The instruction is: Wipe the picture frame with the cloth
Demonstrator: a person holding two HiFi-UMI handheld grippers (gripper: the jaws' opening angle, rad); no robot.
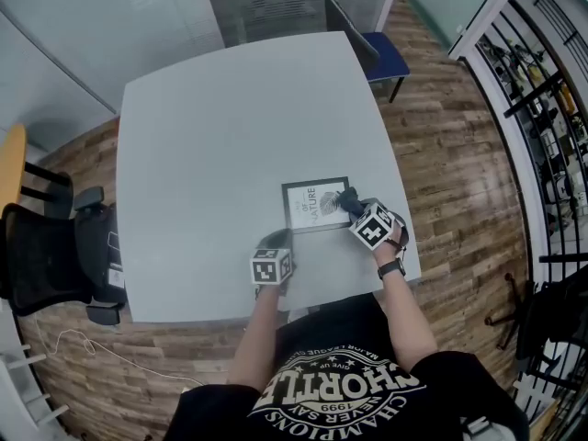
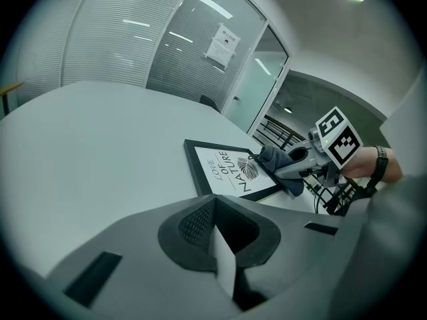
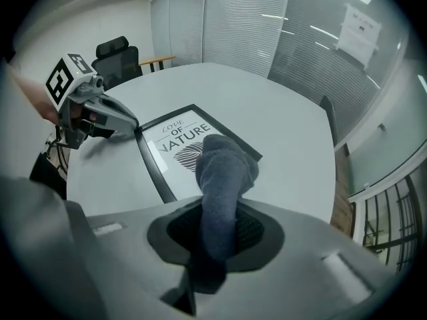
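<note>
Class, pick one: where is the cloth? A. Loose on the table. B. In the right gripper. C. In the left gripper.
B: the right gripper pinches the cloth over the picture frame; the left gripper is shut on nothing.

The person wears a black short-sleeved T-shirt [image 1: 344, 389] with large white arched lettering across the chest, and a black watch [image 1: 391, 269] strapped round the right wrist. The left gripper [image 1: 274, 240] and the right gripper [image 1: 352, 203] are both smooth grey moulded bodies. Each is topped by a white cube printed with black square markers: the left cube [image 1: 272, 268] and the right cube [image 1: 371, 227]. In each gripper view, the housing is broad and grey, with a dark, mesh-textured recess round the jaw roots. Thin black cables [image 2: 339, 195] loop beneath the right gripper's body.
</note>
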